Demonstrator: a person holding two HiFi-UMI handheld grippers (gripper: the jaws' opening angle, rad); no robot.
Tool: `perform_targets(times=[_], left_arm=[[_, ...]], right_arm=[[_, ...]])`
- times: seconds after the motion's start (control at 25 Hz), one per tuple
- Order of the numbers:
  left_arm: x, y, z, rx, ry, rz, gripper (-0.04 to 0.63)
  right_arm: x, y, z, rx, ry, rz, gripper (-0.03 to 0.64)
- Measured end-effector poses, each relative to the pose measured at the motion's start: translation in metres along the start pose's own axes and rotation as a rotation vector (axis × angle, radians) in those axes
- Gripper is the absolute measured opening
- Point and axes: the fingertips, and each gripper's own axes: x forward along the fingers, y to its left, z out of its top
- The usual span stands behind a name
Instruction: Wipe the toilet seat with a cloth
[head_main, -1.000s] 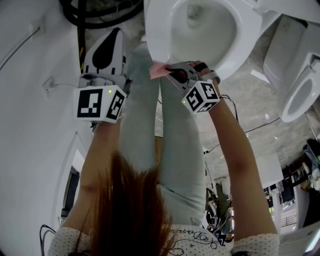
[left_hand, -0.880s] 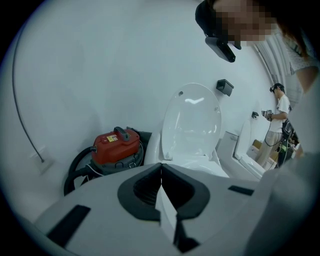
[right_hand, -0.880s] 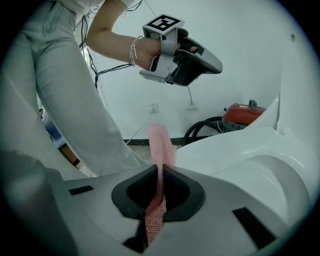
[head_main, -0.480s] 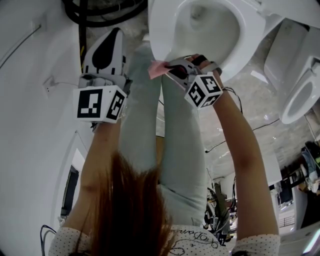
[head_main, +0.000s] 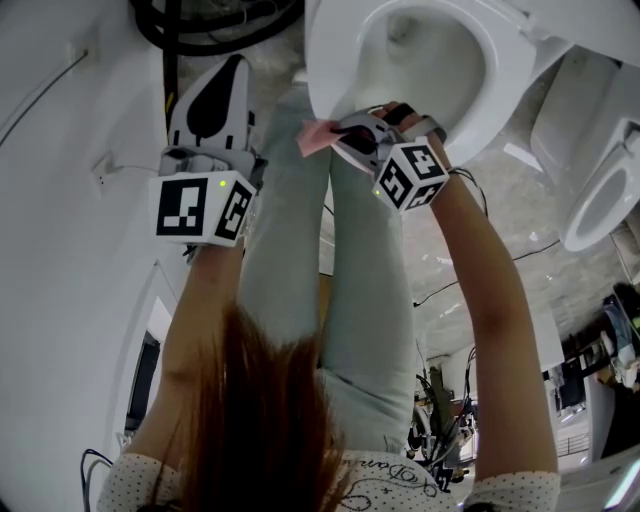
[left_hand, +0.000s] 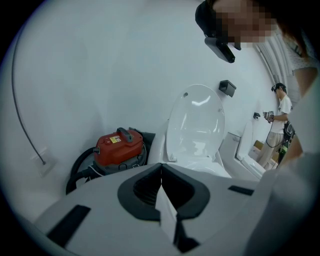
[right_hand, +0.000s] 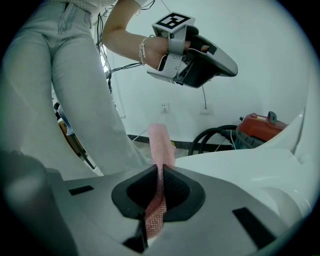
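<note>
The white toilet (head_main: 322, 70) stands with its seat rim toward me and its lid (left_hand: 196, 122) raised. A pink cloth (head_main: 314, 138) lies against the front edge of the seat, and my right gripper (head_main: 340, 133) is shut on it. In the right gripper view the cloth (right_hand: 161, 142) runs up between the closed jaws of the right gripper (right_hand: 159, 172), beside the white seat rim (right_hand: 240, 165). My left gripper (head_main: 233, 64) hangs left of the toilet, clear of it. Its jaws (left_hand: 161, 167) are shut with nothing in them.
A red vacuum cleaner (left_hand: 120, 146) with a black hose (head_main: 190, 30) sits on the floor left of the toilet. A second white toilet (head_main: 600, 190) is at the right. The person's legs (head_main: 300, 250) stand directly before the bowl. A white wall (head_main: 60, 200) is on the left.
My right gripper and the pink cloth have shifted slightly right and up along the front of the seat. The left gripper has stayed where it was.
</note>
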Motion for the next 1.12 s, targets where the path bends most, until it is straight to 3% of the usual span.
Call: perform_targets(times=[1.12], left_arm=[[0.045, 0.014, 0.034, 0.042, 0.018, -0.106, -0.008]], right_arm=[[0.009, -0.062, 0.016, 0.026, 0.022, -0.038, 0.024]])
